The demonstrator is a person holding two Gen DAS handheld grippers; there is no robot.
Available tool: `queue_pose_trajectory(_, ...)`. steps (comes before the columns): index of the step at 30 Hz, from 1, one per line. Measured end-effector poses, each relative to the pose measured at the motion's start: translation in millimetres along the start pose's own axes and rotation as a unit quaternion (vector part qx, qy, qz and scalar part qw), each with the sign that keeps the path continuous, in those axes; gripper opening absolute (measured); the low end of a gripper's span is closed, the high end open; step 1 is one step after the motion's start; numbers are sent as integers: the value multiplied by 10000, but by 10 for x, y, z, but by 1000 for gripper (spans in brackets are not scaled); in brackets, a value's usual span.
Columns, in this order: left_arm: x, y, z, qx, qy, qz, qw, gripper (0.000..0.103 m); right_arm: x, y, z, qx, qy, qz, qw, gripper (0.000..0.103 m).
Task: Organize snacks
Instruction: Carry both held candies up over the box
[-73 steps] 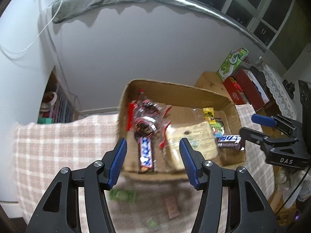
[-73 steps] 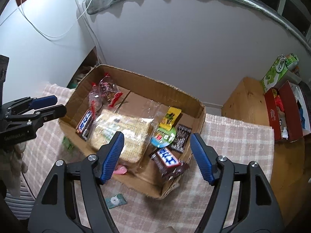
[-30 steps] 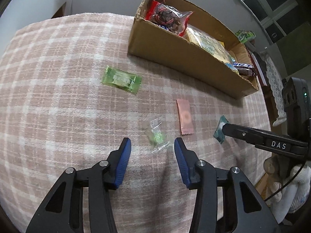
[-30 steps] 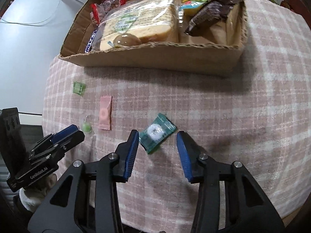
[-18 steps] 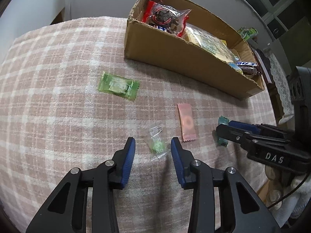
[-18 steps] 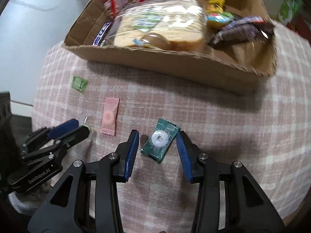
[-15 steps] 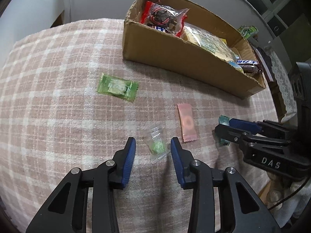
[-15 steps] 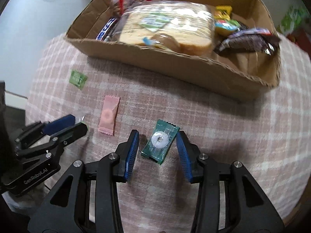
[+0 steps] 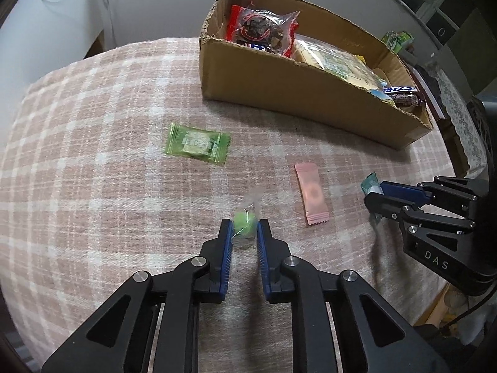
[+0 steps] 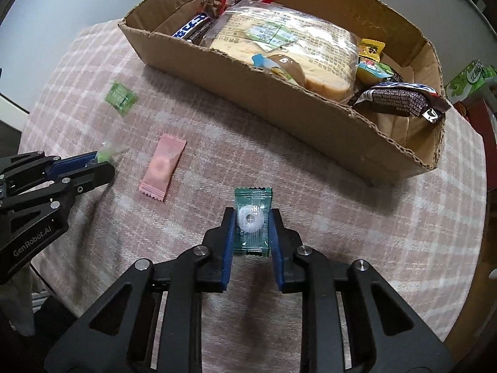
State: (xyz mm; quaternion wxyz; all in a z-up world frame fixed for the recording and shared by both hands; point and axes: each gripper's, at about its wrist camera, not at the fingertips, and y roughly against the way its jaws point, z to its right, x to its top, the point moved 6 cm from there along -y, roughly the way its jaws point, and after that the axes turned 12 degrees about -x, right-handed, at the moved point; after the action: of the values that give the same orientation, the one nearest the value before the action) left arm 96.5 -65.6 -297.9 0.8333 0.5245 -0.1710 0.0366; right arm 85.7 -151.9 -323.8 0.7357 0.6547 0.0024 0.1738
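On cloth (image 9: 93,124): four loose candies

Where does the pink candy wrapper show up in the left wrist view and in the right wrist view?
Left wrist view: the pink candy wrapper lies right of centre on the checked cloth, between the two grippers.
Right wrist view: the pink candy wrapper lies left of centre, beside the left gripper.
Shared landmark: the cardboard box stands beyond it in both views.
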Motion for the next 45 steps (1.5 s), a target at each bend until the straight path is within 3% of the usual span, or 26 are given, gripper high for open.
queue_pose_trajectory(12, 18, 222, -111, -305, 334, 185, 9988, 14, -39, 94, 362, 287, -341, 93, 9990, 20)
queue_pose_trajectory(19, 102, 392, -164, -396, 410, 367, 9977, 14, 33, 347, 543, 420, -471, 291, 9976, 20)
queue_pose_trajectory(32, 616, 792, -114, -499, 229, 887, 9945, 14, 400, 991, 849, 403, -531, 986, 9929, 19)
queue_pose_trajectory(45, 1201, 790, 277, -474, -328, 1124, 9920, 14, 884, 1040, 1175, 44, -655, 1324, 9890, 20)
